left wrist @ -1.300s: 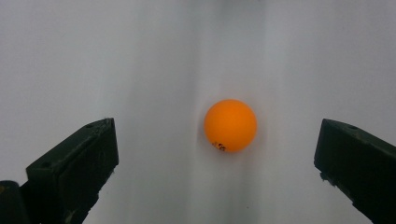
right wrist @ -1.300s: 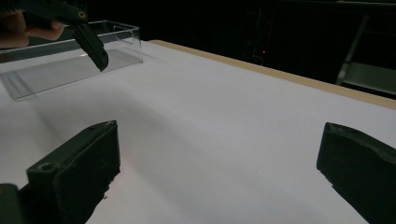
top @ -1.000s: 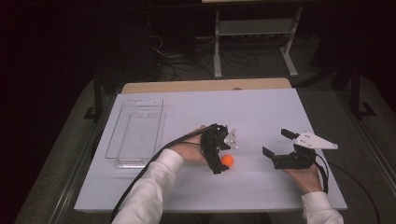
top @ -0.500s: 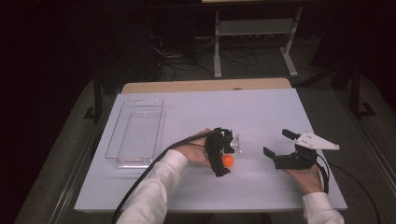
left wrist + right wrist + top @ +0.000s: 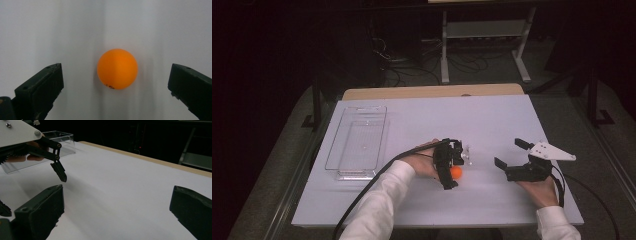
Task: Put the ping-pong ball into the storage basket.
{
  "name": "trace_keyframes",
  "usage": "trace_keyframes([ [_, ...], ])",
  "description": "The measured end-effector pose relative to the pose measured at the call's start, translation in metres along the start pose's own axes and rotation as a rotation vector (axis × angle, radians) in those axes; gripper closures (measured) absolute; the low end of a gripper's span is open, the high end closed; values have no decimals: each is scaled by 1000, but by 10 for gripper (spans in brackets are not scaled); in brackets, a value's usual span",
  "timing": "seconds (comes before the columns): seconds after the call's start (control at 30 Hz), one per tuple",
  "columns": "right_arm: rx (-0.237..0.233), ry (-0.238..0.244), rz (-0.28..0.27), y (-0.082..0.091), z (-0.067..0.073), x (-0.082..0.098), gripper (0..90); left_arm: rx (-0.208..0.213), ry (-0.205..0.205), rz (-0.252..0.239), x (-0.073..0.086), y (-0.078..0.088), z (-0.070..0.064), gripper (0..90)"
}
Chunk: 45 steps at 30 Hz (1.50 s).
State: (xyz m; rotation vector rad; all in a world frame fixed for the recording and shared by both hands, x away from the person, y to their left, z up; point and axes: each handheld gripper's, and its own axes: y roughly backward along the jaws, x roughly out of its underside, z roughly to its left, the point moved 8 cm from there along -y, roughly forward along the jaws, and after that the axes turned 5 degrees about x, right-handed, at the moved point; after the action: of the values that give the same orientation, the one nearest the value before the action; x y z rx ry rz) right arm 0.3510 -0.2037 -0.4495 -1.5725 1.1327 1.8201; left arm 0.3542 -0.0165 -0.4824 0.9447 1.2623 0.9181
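Orange and smooth, a small ball [image 5: 456, 172] lies on the white table [image 5: 492, 115] near its front middle, directly under the left gripper [image 5: 453, 166]. In the left gripper view the ball [image 5: 117, 69] sits between the two black jaws, a little nearer the right-hand one, with clear gaps of tabletop on both sides; the jaws stand wide apart and touch nothing. Its surface is matte with a faint seam of shading down the middle and a tiny dark print near its lower edge. The jaws are blocky, dull black, with small screw holes on their upper faces.

From the high view the person's left forearm, in a white sleeve [image 5: 382, 195], comes in from the bottom and angles toward the table's centre, the hand wrapped round the gripper body and tipped downward over the ball. A black cable [image 5: 362, 200] trails back along the sleeve.

The right gripper [image 5: 508, 154] is held low over the table well to the right of the ball, its jaws also spread and holding nothing, pointing left and away from the person. A grey three-cornered plate [image 5: 554, 151] sits on top of it.

A clear plastic tray [image 5: 358, 145], rectangular with thin glossy walls, rests at the left side of the table, well apart from both grippers.
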Motion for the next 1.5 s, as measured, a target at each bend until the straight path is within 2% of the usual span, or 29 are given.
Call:
trace_keyframes([
  [0.2,0,1,0,0,0,0,0,3,-1,15,2,-1,1,77],
  [0.4,0,1,0,0,0,0,0,3,-8,6,0,-3,1,143],
  [0.53,0,1,1,0,0,0,0,4,-11,20,1,-7,2,156],
  [0.67,1,2,1,0,0,0,0,5,-20,33,1,-10,2,219],
  [0.87,-2,4,1,0,0,1,0,9,-22,31,1,-10,2,301],
  [1.07,-3,5,2,0,0,1,0,12,-27,17,-1,-9,2,325],
  [1.3,-1,4,0,0,0,0,0,12,-28,23,0,-11,1,386],
  [1.5,-2,6,1,0,0,1,0,22,-41,19,-4,-9,-1,502],
])
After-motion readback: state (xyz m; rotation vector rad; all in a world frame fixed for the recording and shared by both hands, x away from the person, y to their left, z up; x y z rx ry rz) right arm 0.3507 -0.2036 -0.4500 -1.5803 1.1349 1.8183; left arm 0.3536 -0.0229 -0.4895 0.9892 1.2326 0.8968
